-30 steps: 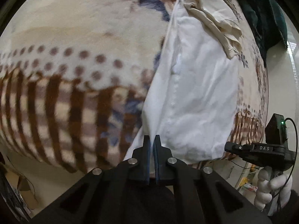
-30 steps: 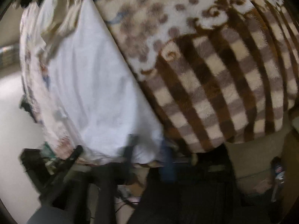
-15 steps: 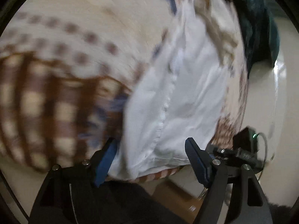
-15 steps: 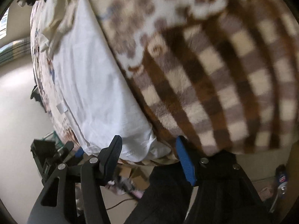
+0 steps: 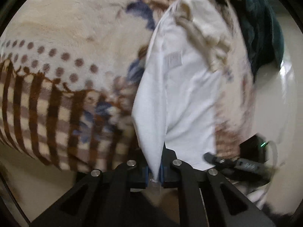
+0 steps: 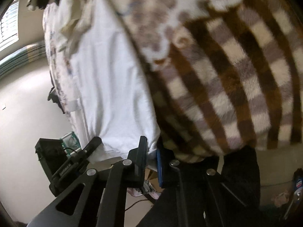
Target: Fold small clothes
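A white garment lies lengthwise on a patterned blanket; it also shows in the right wrist view. My left gripper is shut on its near left corner, which is lifted off the blanket. My right gripper is closed on the near right corner of the garment, with white cloth between the fingers. A crumpled cream garment lies on the far end of the white one.
The blanket's brown check border hangs over the bed's near edge. A dark teal cloth lies at the far right. Pale floor and a black box are below the bed's edge.
Both grippers were open half a second ago and have closed on the near corners of the white garment. The left corner is now lifted.
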Tool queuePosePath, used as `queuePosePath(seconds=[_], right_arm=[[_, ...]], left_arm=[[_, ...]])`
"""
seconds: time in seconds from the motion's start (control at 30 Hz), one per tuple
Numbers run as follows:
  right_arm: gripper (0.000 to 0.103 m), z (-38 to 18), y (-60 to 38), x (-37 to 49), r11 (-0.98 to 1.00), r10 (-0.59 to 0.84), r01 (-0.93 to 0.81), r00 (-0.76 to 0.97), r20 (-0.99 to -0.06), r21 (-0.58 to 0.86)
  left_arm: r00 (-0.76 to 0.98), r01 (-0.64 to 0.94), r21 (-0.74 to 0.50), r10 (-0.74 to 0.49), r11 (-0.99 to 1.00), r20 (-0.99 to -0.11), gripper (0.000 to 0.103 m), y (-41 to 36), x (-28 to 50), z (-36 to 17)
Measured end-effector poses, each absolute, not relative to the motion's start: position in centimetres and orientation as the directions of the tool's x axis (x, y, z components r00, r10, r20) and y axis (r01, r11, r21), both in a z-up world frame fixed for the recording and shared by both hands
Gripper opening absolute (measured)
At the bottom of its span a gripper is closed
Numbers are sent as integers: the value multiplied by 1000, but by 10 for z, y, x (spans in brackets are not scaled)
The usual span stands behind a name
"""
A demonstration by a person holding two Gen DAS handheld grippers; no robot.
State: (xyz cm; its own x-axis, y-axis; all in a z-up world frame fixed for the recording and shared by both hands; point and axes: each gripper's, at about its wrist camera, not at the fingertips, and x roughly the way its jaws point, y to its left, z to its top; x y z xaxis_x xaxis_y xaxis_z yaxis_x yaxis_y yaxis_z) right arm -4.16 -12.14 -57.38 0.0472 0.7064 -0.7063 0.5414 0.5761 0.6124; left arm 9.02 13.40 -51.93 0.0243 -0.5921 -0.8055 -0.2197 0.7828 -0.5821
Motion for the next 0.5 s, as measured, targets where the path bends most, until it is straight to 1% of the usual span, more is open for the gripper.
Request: queuePosePath(seconds=[0.07,0.13,0.27,0.37,0.43,0.47,0.5], right_arm=[[9,-555,-124,-35,555,719,533,78,-690,639],[9,-532,-127,-19,540,724,518,117,-680,663],[9,-486,-144,41,506,729,464,221,-648,727],[9,-457,-158,109,507,702,416,308,-642,755],[9,-447,-167,153,531,657,402,360,-662,746],[9,-446,-176,184,531,644,401,383,-663,747],[11,-449,-183,204,530,630,414,392,-671,740]], left_arm=[[50,-260,-626,-638,735,-769,6,135,107,-506],[85,-266,-673,-679,690,-729,6,137,130,-488],[177,-219,-755,-735,619,-654,6,122,225,-452],[213,-194,-744,-713,640,-668,8,111,302,-449],[201,-216,-748,-721,628,-663,22,112,343,-463],[200,-242,-753,-728,612,-656,42,113,365,-472],[221,-260,-766,-736,587,-640,67,118,380,-476]])
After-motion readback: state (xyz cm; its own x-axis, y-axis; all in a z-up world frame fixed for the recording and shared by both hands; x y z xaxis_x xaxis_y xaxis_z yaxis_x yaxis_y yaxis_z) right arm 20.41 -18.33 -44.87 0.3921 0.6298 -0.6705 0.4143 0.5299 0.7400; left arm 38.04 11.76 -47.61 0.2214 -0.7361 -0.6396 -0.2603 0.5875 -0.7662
